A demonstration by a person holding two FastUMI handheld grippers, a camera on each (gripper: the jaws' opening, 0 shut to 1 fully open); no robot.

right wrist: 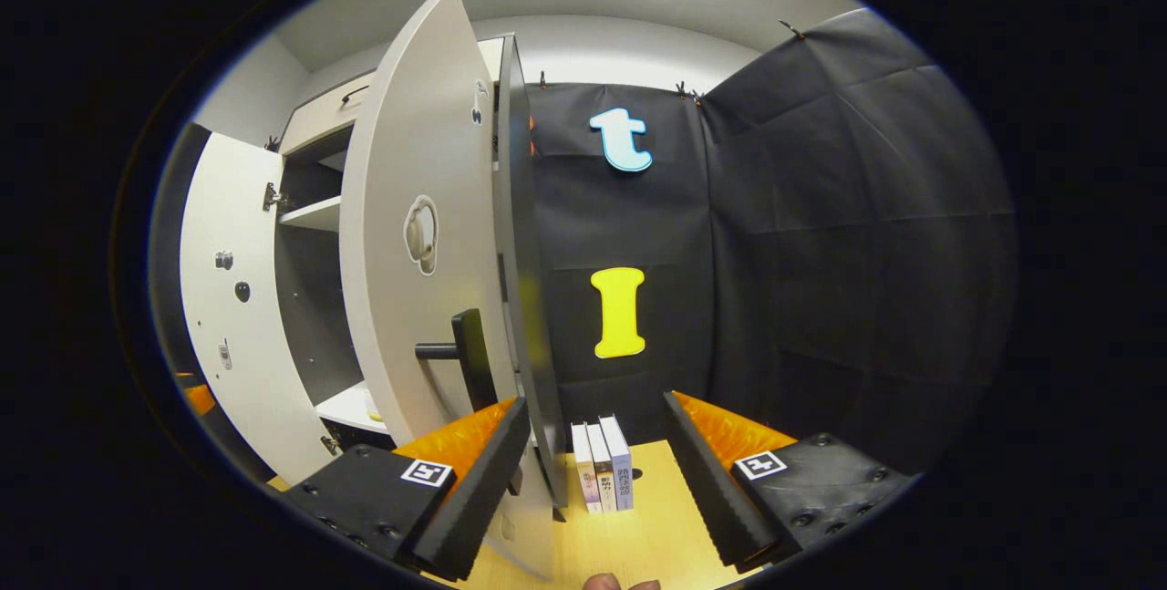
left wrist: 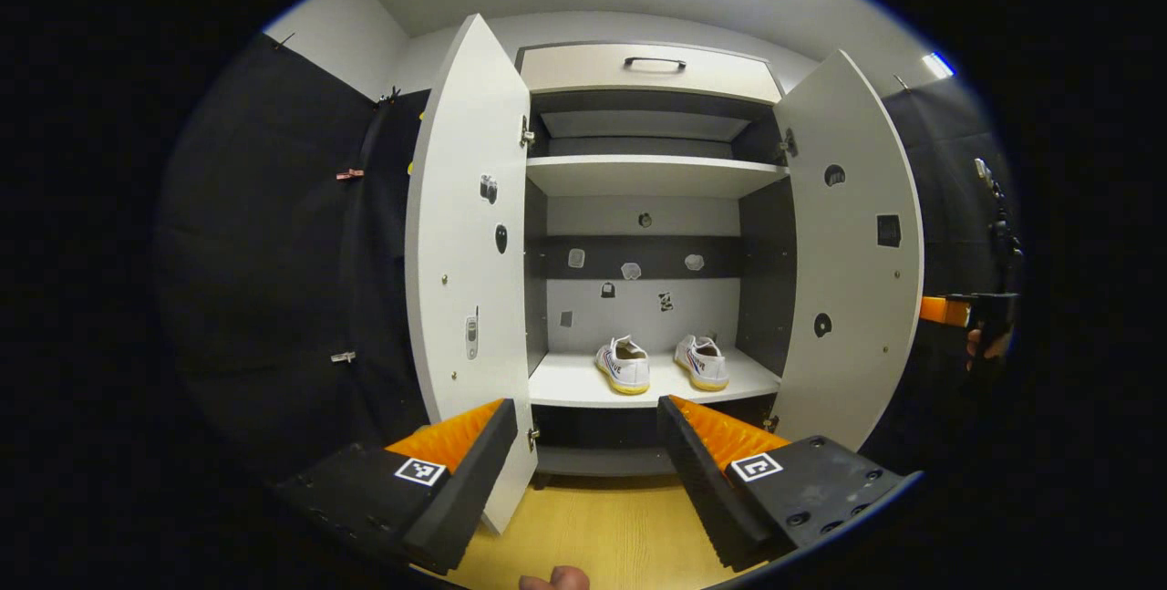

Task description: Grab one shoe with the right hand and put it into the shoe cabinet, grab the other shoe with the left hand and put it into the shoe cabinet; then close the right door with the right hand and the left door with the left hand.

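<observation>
**Both shoes on the shelf, both doors standing open**

In the left gripper view the left door (left wrist: 465, 234) swings out flat and pale, dotted with small stickers and screw heads, its lower edge just behind the near finger of the left gripper (left wrist: 583, 471). That gripper's fingers stand wide apart with nothing between them, ribbed pads facing inward. Through the gap, farther off, the shoe cabinet (left wrist: 647, 70) shows white shelves against grey back panels and a drawer front with a dark handle on top. On its lower shelf the left shoe (left wrist: 624, 365) and the right shoe (left wrist: 701, 361) sit side by side, white canvas with yellowish soles, toes toward the camera, well beyond the fingertips. The right door (left wrist: 852, 253) opens outward at the far side; past its edge the other gripper and part of a hand appear.

The right gripper view looks at the right door (right wrist: 419, 243) from outside, showing its smooth curved-looking face, a hook-shaped sticker and a dark bar handle (right wrist: 465, 357). The right gripper (right wrist: 593, 481) is spread open and empty; the door's free edge stands between its fingers, close to the left one. Beyond, three books (right wrist: 602, 462) stand upright on the pale wooden floor (right wrist: 638, 535).
</observation>
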